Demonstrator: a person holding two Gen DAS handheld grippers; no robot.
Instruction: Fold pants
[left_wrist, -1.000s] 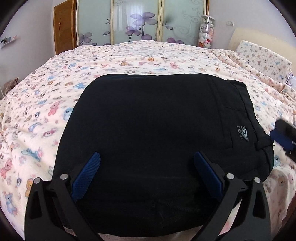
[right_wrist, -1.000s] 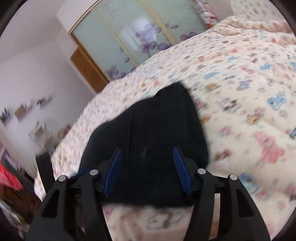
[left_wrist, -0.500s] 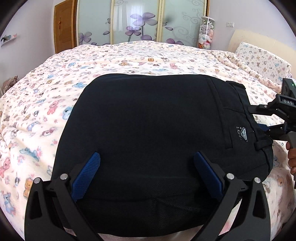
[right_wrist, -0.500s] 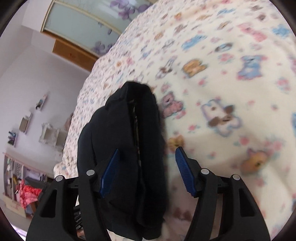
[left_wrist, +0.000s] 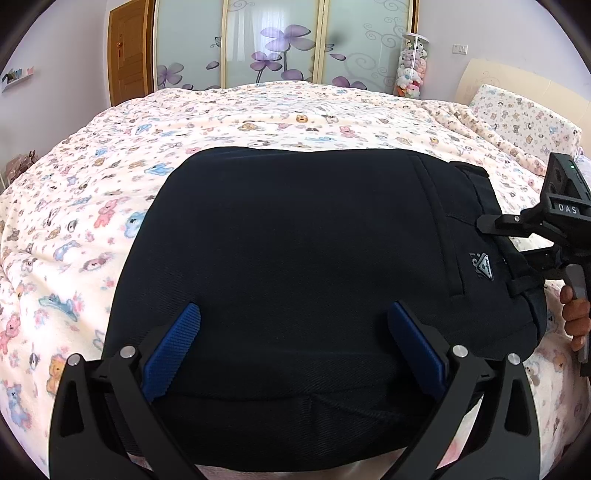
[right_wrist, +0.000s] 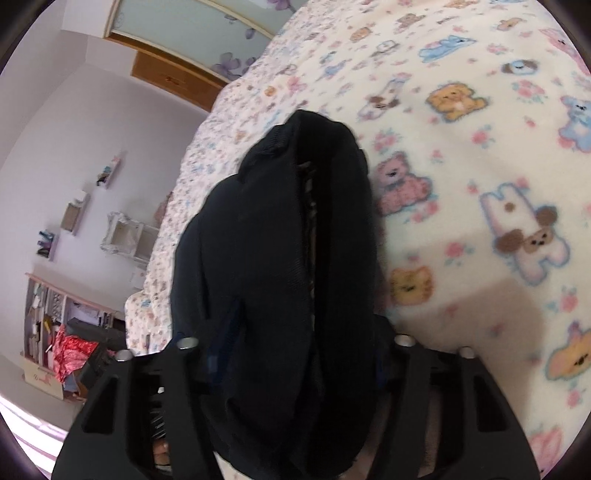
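The black pants (left_wrist: 303, 258) lie folded into a thick rectangle on the bed, waistband to the right with a small logo tag (left_wrist: 482, 266). My left gripper (left_wrist: 293, 347) is open, its blue pads hovering over the near edge of the pants. In the right wrist view the pants' waistband end (right_wrist: 280, 266) fills the space between my right gripper's fingers (right_wrist: 291, 354); the pads are hidden by the cloth. The right gripper's body (left_wrist: 554, 225) shows at the right edge of the left wrist view, against the waistband.
The bed has a cream blanket (left_wrist: 110, 192) with teddy-bear print. A pillow (left_wrist: 524, 122) lies at the far right. Sliding wardrobe doors (left_wrist: 280, 40) and a wooden door (left_wrist: 127, 51) stand behind. Shelves and clutter (right_wrist: 62, 332) lie beyond the bed's edge.
My right gripper has moved in onto the waistband end of the pants, which now sits between its fingers. The left gripper and the pants have stayed nearly still.
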